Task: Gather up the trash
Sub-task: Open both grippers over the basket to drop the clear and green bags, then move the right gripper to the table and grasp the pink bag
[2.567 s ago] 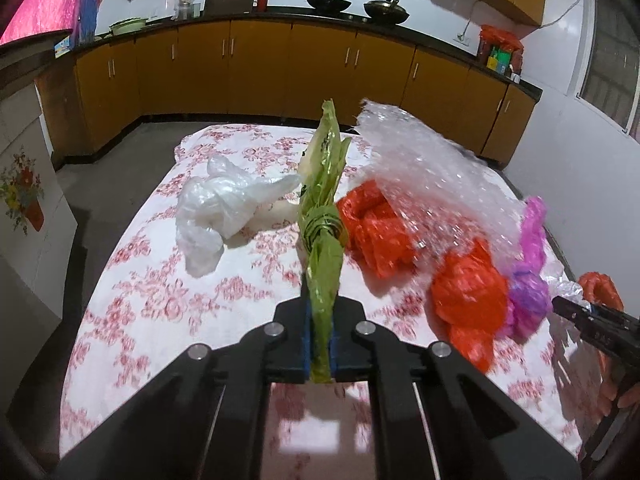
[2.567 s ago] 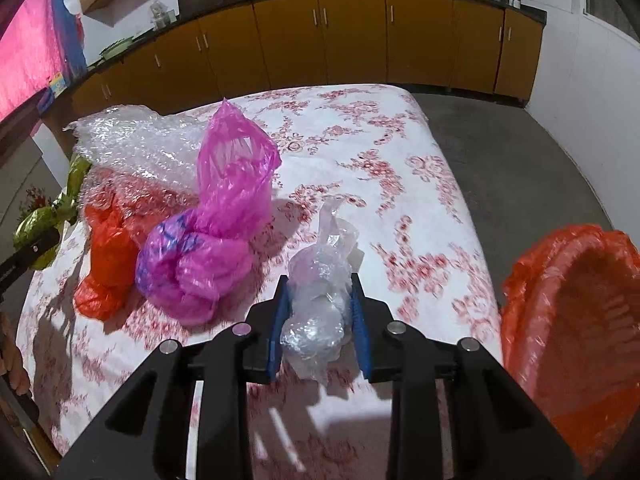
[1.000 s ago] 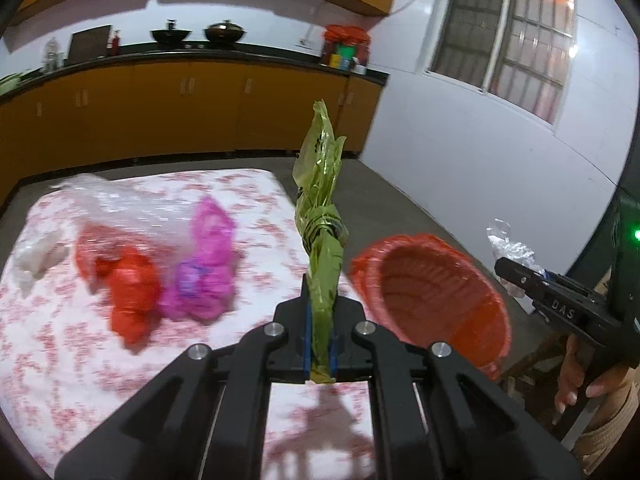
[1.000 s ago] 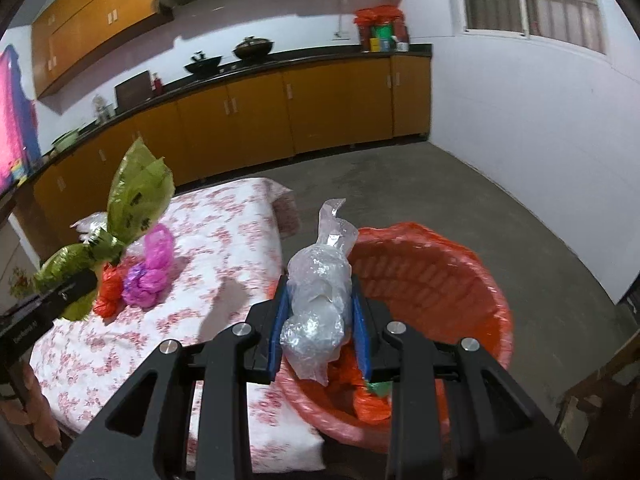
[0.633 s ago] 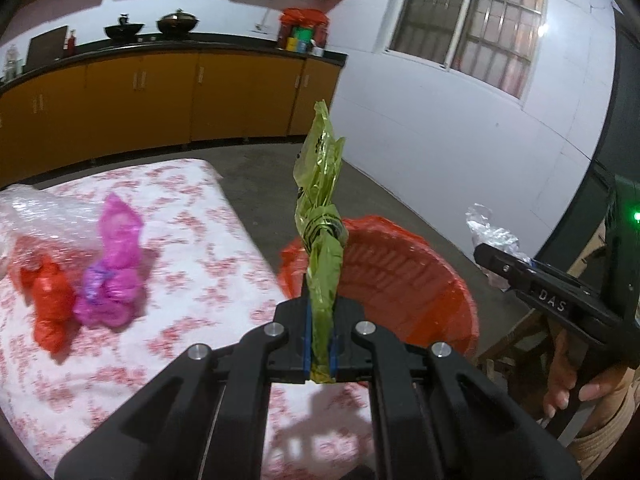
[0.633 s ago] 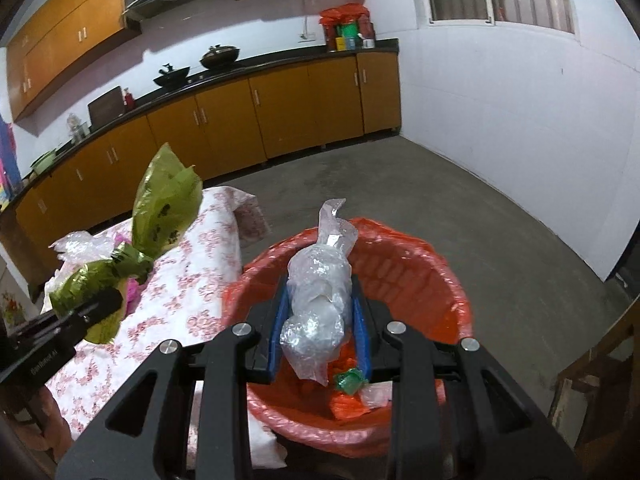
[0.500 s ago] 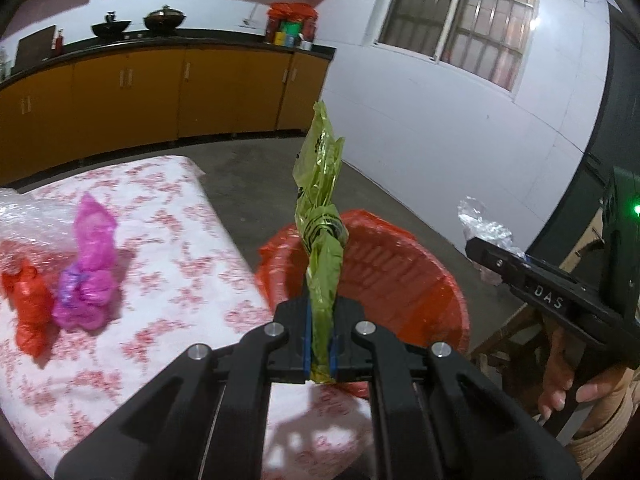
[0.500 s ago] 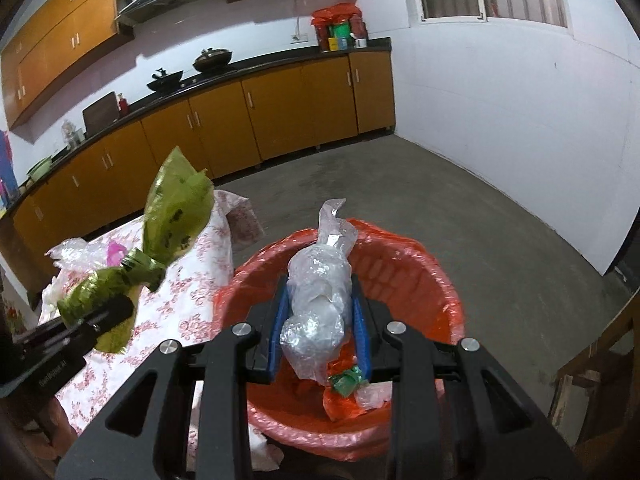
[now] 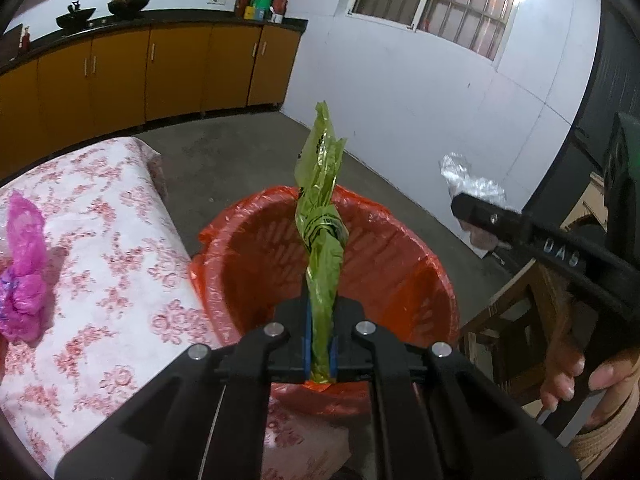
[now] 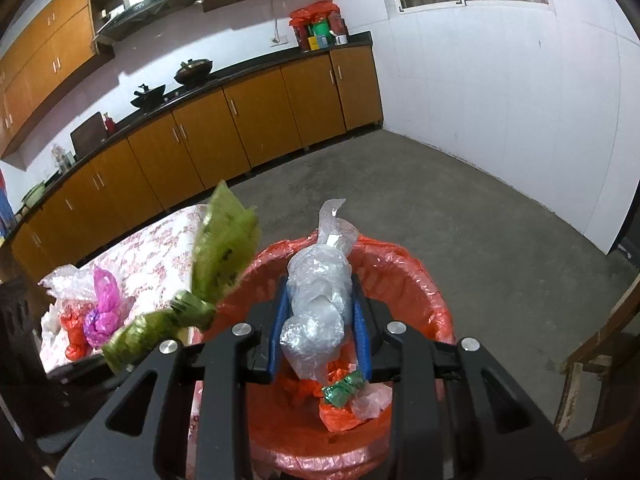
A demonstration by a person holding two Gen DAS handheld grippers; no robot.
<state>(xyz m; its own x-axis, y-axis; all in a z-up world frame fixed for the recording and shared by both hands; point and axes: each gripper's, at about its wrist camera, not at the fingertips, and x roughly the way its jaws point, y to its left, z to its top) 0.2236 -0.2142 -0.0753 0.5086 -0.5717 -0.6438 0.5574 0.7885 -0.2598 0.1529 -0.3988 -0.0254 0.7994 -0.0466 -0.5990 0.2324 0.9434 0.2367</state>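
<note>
Green bag [image 9: 322, 276], clear bag [image 10: 318, 308] over bin [image 9: 436, 280]

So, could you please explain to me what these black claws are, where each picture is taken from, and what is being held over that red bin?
There is no robot here: a person holds a hand-operated two-finger gripper in each hand, and each gripper carries a wide-angle camera that looks forward along its own fingers. The left wrist view shows the left gripper shut on a twisted green plastic bag. The right wrist view shows the right gripper shut on a crumpled clear plastic bag. Both are held at a red-lined bin that already has some scraps inside. Beside the bin is a table with a floral cloth, where a pink bag and, in the right wrist view, an orange bag and clear wrap lie. Each view also catches the other gripper at its edge.
</note>
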